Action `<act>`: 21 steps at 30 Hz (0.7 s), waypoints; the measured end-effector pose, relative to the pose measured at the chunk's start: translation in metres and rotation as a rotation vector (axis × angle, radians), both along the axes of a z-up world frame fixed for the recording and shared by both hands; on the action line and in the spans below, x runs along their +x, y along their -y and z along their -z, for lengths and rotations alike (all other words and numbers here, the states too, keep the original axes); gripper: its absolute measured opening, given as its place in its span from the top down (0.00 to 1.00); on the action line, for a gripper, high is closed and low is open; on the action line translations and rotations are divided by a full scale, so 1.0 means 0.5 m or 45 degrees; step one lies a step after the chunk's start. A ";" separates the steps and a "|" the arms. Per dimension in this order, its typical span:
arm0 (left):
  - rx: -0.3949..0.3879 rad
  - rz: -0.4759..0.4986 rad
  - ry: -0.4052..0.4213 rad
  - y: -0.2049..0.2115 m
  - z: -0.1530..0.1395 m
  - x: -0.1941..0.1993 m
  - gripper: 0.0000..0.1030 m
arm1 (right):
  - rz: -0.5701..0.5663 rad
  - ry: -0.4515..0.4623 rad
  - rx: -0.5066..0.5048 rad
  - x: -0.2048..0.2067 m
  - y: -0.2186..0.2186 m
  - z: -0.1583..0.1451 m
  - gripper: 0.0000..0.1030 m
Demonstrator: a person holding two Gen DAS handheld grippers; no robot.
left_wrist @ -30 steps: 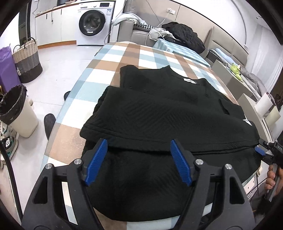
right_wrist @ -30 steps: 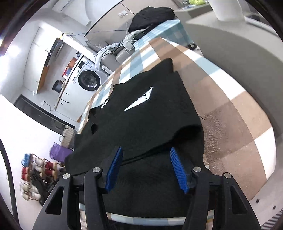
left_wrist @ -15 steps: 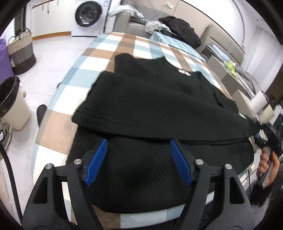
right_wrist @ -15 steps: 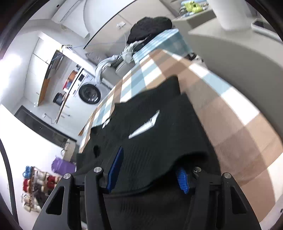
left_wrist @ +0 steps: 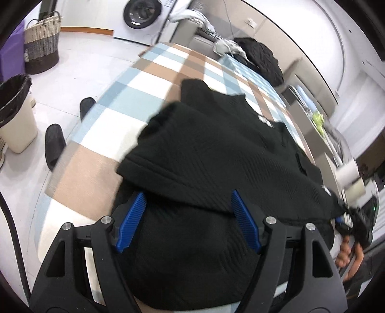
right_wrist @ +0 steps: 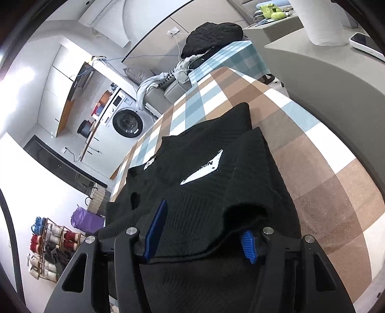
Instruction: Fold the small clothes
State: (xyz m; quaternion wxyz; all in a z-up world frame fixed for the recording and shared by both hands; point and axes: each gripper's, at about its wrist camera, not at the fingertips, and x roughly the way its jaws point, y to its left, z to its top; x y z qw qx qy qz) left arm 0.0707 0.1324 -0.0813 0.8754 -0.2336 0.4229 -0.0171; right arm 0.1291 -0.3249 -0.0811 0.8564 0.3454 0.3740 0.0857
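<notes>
**Left wrist view: black knit top half-folded on the checked table**

From the left wrist camera we see our left gripper [left_wrist: 190, 219] low over the near part of a black knit garment [left_wrist: 216, 156] spread on a table with a checked cloth [left_wrist: 144, 79] in brown, blue and white. Its blue pads [left_wrist: 131, 222] stand wide apart, one to each side of the folded hem, and the upper layer's edge sags between them — we cannot tell whether either pad presses on the cloth. The picture is blurred.

At the far right edge of that view, our right gripper [left_wrist: 341, 220] sits at the garment's right corner, with a hand [left_wrist: 349, 252] on its handle below.

From the right wrist camera the right gripper [right_wrist: 202, 231] has its jaws partly apart with the folded layer of the garment [right_wrist: 216, 187] between them: the left pad [right_wrist: 156, 228] rises above the fabric, the right pad [right_wrist: 247, 243] is tucked under a raised lip of cloth. Whether it pinches the layer we cannot say. A white triangular label [right_wrist: 204, 169] shows on the upper side.

Beyond the table — a washing machine [left_wrist: 142, 14], a woven basket [left_wrist: 42, 45], a lined bin [left_wrist: 15, 108] and a heap of dark clothing [right_wrist: 211, 36] on a sofa.
</notes>
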 end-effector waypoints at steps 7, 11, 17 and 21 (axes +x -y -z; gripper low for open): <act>-0.021 0.013 0.033 -0.010 -0.004 0.024 0.42 | -0.006 -0.005 0.010 0.000 -0.002 0.002 0.45; -0.015 0.053 0.068 0.008 -0.015 0.036 0.42 | -0.004 0.002 0.015 0.001 -0.001 0.002 0.45; -0.035 -0.010 0.062 0.011 -0.009 0.066 0.49 | 0.005 -0.023 -0.004 0.000 0.001 0.007 0.45; -0.038 -0.056 0.051 0.003 -0.003 0.081 0.75 | 0.028 -0.038 0.008 -0.002 0.007 0.012 0.45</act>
